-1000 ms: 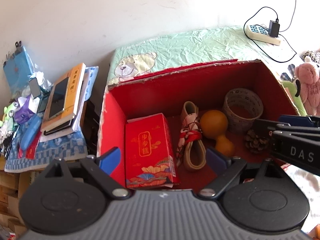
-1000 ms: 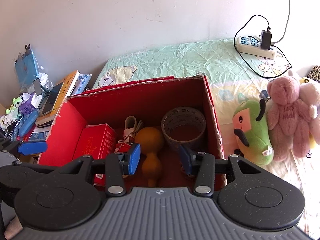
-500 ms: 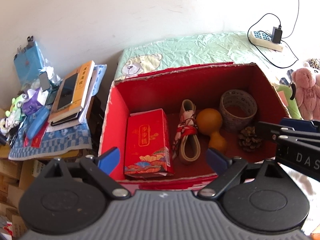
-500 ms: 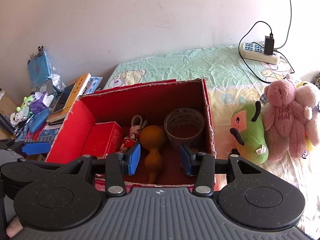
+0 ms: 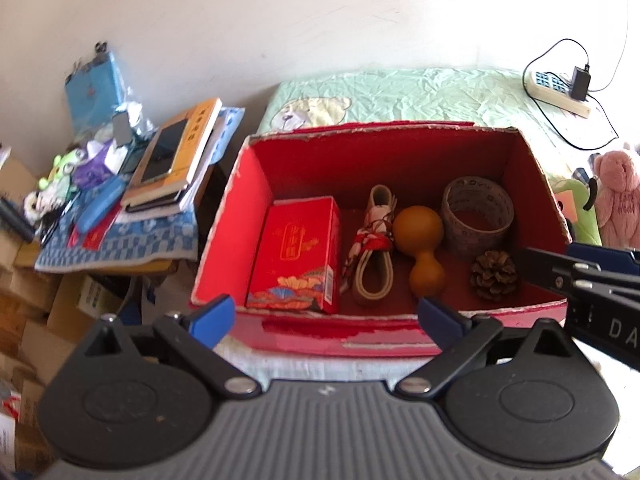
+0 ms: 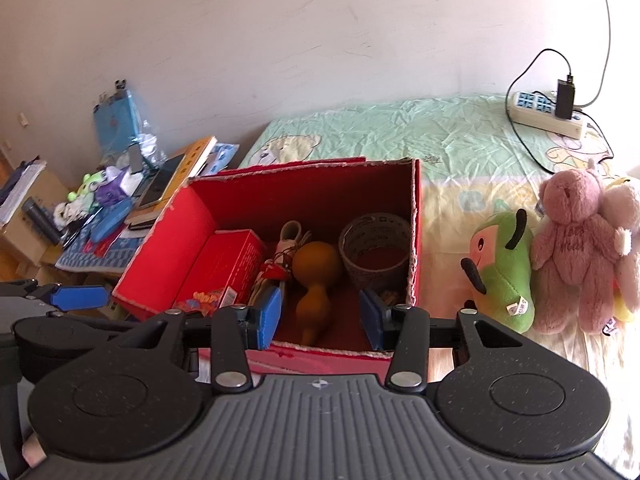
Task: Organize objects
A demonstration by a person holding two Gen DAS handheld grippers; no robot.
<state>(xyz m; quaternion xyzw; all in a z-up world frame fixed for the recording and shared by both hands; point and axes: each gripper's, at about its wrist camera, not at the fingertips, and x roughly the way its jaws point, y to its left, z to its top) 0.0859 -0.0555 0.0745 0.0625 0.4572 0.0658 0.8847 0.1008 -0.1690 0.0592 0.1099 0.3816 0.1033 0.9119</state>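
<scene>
The blue-padded fingers (image 5: 214, 314) of the left gripper (image 5: 326, 316) are spread wide with nothing held between them, just in front of the near wall of the red box (image 5: 384, 340). The right gripper (image 6: 320, 314) is also parted and empty, fingers (image 6: 270, 310) hanging over the box's near edge; its side is seen in the left view at the right edge, where the letters "DA" can be made out in white. The box is sat on a bed (image 6: 400, 128) covered with a green bear-print sheet. Inside it, lined up left to right, are a red packet (image 5: 298, 256) with gold Chinese characters that can't be read at this size, a looped beige strap (image 5: 374, 264) tied with red-and-white cord, an orange gourd (image 5: 420, 244), a roll of printed tape (image 5: 478, 220) whose lettering is too small to read, and a pine cone (image 5: 494, 274) just in front of the tape. To the right of the box, a green plush (image 6: 502, 272) and a pink teddy (image 6: 574, 248) are lying side by side, some stitched writing on the teddy's chest being illegible. A power strip (image 6: 544, 114) with a charger plugged in is at the far end of the bed. Left of the bed, a cluttered desk (image 5: 120, 248) is stacked with a yellow book (image 5: 192, 136) and a phone (image 5: 164, 152) on top.
</scene>
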